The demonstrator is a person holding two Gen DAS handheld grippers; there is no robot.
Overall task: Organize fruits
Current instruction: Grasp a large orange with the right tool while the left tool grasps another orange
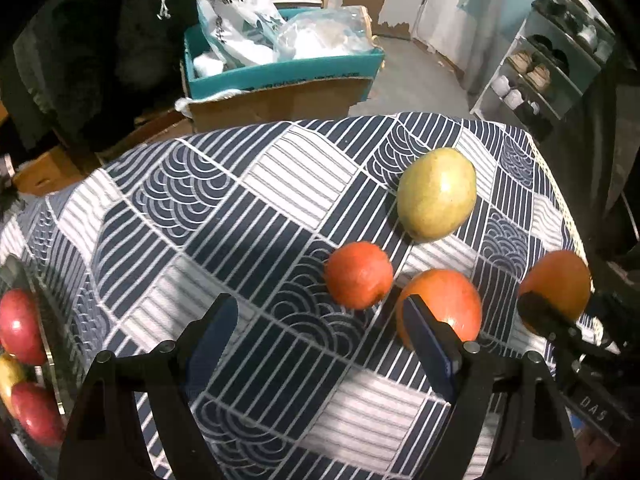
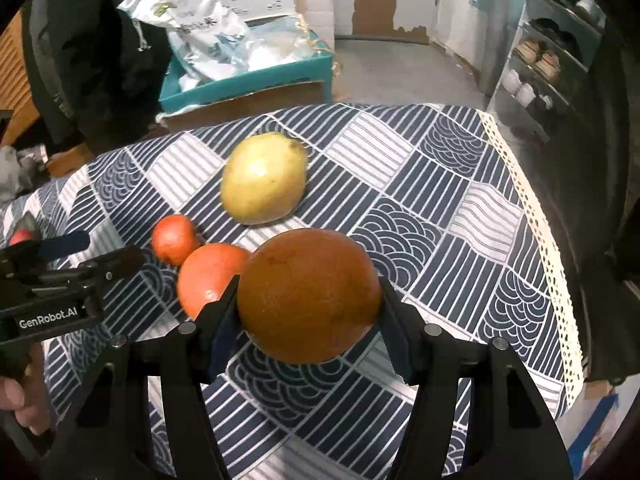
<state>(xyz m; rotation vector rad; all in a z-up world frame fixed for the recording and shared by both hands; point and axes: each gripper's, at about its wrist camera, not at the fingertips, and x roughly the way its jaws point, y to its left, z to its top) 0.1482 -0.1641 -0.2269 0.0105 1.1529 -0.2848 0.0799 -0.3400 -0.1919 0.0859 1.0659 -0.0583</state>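
Note:
My right gripper (image 2: 310, 296) is shut on a big orange (image 2: 308, 294), held a little above the patterned tablecloth (image 2: 440, 208); the same orange (image 1: 558, 286) shows at the right in the left wrist view. My left gripper (image 1: 320, 328) hangs open over the cloth with nothing between its fingers. Just past its right finger lie a red-orange fruit (image 1: 444, 304) and a smaller red-orange fruit (image 1: 358, 274). Farther back lies a yellow-green mango (image 1: 436, 194). In the right wrist view the mango (image 2: 264, 178), the small fruit (image 2: 174, 238) and the larger one (image 2: 212, 274) lie beyond and to the left of the held orange.
A glass dish (image 1: 24, 280) with red apples (image 1: 20, 332) sits at the cloth's left edge. Behind the table stands a teal box (image 1: 280, 68) of bags on a cardboard box. A shoe rack (image 1: 540, 64) stands at the right. The cloth's lace edge (image 2: 536, 240) marks the table's right side.

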